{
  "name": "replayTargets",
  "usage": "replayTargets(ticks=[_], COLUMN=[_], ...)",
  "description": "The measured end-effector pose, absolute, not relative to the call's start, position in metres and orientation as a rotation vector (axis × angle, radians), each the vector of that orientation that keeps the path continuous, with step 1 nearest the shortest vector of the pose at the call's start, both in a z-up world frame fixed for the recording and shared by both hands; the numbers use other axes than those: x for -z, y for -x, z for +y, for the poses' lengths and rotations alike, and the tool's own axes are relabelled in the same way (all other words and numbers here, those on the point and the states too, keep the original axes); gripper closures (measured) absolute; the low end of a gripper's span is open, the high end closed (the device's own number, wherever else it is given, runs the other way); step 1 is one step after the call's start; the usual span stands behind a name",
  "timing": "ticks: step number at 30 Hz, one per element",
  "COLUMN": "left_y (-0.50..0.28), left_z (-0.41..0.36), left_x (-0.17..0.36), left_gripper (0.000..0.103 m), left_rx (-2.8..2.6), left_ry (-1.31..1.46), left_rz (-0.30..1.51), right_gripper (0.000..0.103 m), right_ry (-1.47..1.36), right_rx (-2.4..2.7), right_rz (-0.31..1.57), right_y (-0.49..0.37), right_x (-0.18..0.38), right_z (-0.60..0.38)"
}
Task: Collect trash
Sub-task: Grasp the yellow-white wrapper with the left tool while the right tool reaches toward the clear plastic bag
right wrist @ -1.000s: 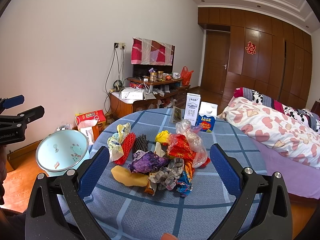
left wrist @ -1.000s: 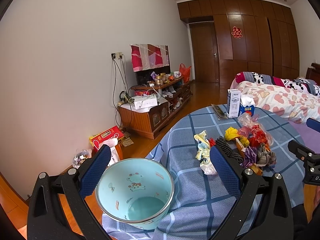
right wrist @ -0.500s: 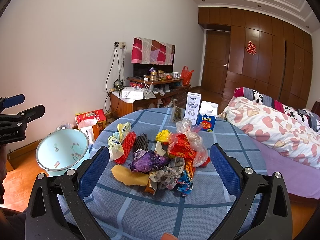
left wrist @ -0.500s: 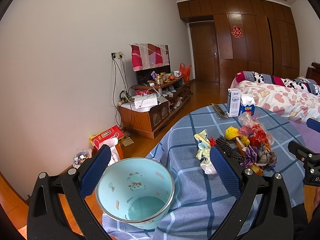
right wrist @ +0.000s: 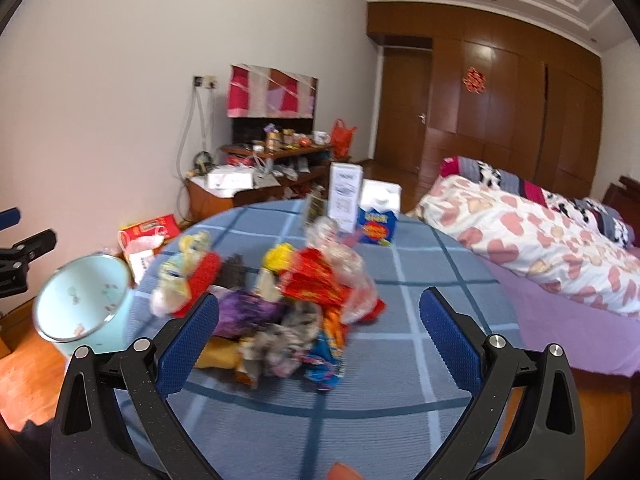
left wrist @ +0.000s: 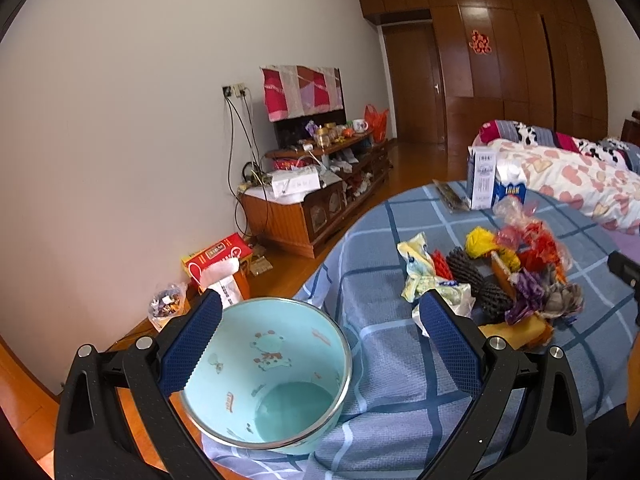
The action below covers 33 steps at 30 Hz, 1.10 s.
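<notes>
A pile of crumpled wrappers and bags (right wrist: 288, 300) lies in the middle of a round table with a blue checked cloth (right wrist: 420, 280); it also shows in the left wrist view (left wrist: 508, 276). A light blue bin (left wrist: 268, 372) with cartoon prints stands at the table's left edge, empty, and shows in the right wrist view (right wrist: 80, 300). My left gripper (left wrist: 320, 344) is open, its jaws straddling the bin's rim. My right gripper (right wrist: 320, 340) is open and empty, just short of the pile.
Two milk cartons (right wrist: 360, 208) stand at the table's far side. A bed with a heart-print quilt (right wrist: 540, 248) lies to the right. A cluttered TV cabinet (left wrist: 312, 200) stands by the left wall, with a red box and bags (left wrist: 216, 264) on the floor.
My right gripper has moved forward and down toward the pile, and its view is blurred by motion. My left gripper has barely moved.
</notes>
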<state>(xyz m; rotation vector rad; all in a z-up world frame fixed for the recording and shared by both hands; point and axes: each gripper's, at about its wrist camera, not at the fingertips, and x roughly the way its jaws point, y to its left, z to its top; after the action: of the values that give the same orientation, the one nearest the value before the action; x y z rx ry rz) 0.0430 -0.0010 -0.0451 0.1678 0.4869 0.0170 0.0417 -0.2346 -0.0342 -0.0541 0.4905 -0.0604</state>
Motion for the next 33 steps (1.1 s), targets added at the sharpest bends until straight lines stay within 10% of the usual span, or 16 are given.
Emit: replayTargets(ticks=[23,29,33], left_y=[-0.129,-0.132,-0.127], left_z=[-0.095,-0.093,-0.094], left_x=[0.125,0.123,0.12], left_gripper=[0.008,0.065,0.081], left_rx=[0.111,0.208,0.24], left_ry=[-0.202,-0.182,-0.187], left_rz=[0.668,0.694,0.684], right_gripper=[0.005,0.005,0.005], right_ry=[0.029,0.018,0.017], right_rx=[0.195,0.192,0.175], right_rz=[0.588,0.6,0.602], right_y=[-0.075,-0.077,-0.079], right_x=[0.097,0.1,0.101], right_z=[-0.296,-0.299,-0.297])
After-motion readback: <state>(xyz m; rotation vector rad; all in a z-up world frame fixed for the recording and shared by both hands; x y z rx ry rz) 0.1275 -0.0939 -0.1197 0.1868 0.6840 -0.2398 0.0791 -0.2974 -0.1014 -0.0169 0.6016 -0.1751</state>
